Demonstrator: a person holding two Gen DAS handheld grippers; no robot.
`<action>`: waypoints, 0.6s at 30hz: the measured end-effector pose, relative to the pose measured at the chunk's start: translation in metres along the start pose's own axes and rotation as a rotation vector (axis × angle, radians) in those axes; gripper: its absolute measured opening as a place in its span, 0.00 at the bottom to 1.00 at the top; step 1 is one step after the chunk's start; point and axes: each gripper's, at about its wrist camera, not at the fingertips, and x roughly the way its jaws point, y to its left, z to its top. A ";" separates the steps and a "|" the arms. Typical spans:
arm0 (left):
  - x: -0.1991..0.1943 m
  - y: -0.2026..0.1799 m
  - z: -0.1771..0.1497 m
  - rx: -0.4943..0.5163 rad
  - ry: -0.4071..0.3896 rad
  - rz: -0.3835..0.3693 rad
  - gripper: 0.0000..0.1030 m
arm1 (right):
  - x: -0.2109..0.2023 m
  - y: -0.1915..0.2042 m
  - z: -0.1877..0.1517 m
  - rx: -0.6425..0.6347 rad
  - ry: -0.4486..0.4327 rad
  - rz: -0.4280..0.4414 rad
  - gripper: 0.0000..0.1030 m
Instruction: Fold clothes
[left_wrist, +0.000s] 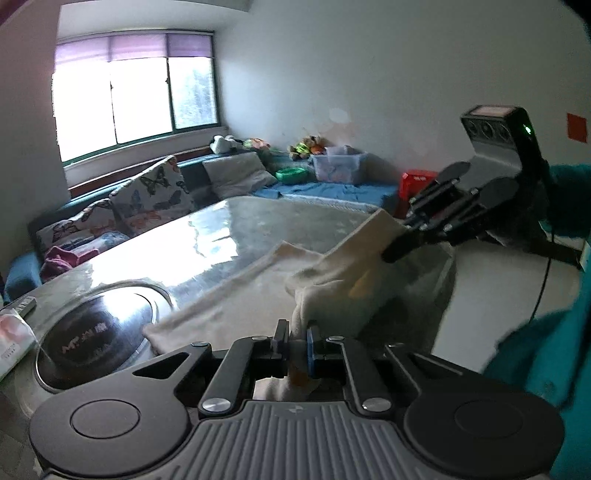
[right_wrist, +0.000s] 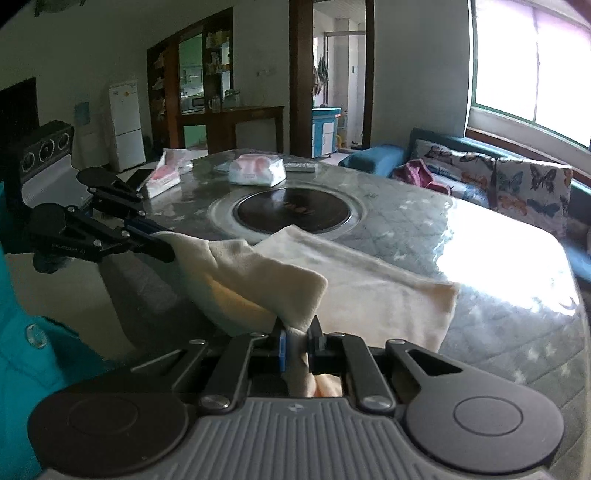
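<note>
A cream garment (left_wrist: 236, 295) lies partly on the round glass-topped table (left_wrist: 229, 236), with its near edge lifted off the table's rim. My left gripper (left_wrist: 297, 341) is shut on one corner of the garment. My right gripper (left_wrist: 391, 251) is shut on the other lifted corner, up and to the right. In the right wrist view the right gripper (right_wrist: 297, 341) pinches the cream garment (right_wrist: 369, 288), and the left gripper (right_wrist: 162, 245) holds the far corner at left. The cloth sags between the two grippers.
A round induction hob (right_wrist: 291, 214) is set in the table's middle. Tissue packs (right_wrist: 256, 170) and a remote (right_wrist: 301, 167) lie at the far side. A sofa with butterfly cushions (right_wrist: 517, 184) stands by the window. My teal sleeve (right_wrist: 22, 354) is near left.
</note>
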 end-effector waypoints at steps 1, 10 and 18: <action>0.004 0.004 0.003 -0.006 -0.006 0.009 0.10 | 0.003 -0.004 0.004 -0.006 -0.001 -0.005 0.09; 0.056 0.063 0.029 -0.084 -0.018 0.098 0.10 | 0.059 -0.055 0.055 -0.056 0.008 -0.027 0.09; 0.134 0.113 0.017 -0.189 0.106 0.198 0.11 | 0.163 -0.111 0.072 0.045 0.096 -0.049 0.15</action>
